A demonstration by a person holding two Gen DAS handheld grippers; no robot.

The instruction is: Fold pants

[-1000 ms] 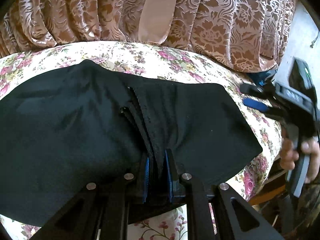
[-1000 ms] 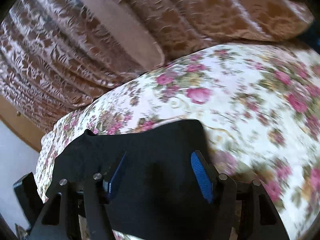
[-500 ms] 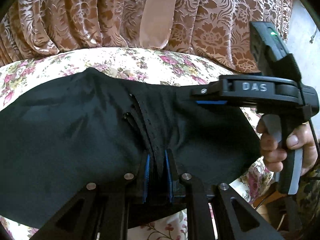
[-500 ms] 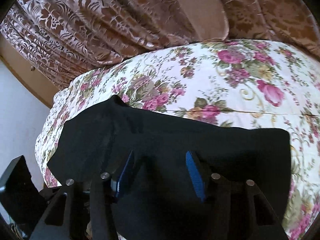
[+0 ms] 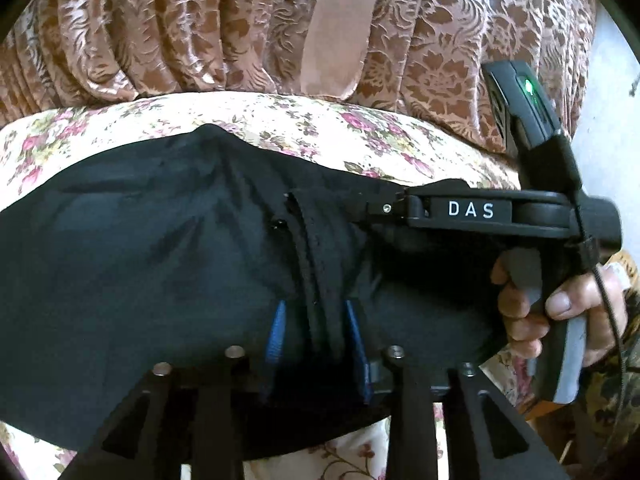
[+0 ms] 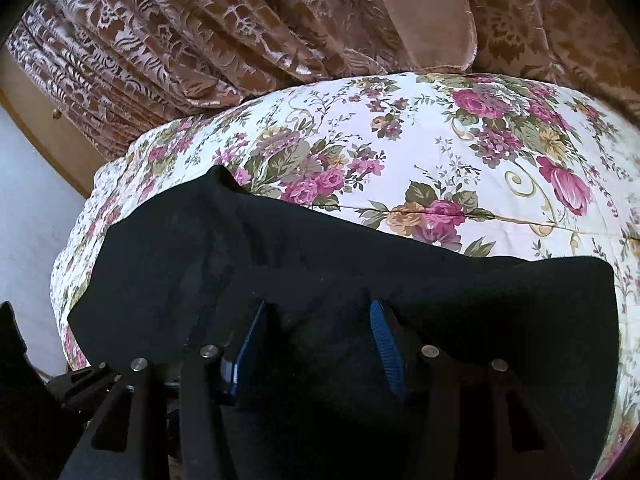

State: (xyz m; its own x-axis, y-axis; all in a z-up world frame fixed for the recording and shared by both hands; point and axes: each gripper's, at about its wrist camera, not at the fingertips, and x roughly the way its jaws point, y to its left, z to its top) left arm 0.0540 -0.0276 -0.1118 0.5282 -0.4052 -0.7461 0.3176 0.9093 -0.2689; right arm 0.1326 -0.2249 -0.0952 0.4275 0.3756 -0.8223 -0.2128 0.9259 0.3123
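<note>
— Item one, from the left?

— Black pants (image 5: 152, 264), spread flat on the floral bedspread (image 5: 320, 128), brown patterned curtain (image 5: 180, 24) behind.

— The left gripper (image 5: 314, 330)?

— Jaws opening; the bunched seam fold (waist or crotch, hard to say) runs between the blue pads (image 5: 276, 332), no longer pinched.

— And the right gripper (image 5: 360, 204)?

— Held in a hand (image 5: 560, 312), tips low over the pants' right half. Its jaws stand apart (image 6: 320, 340), cloth beneath them, nothing clamped.
</note>
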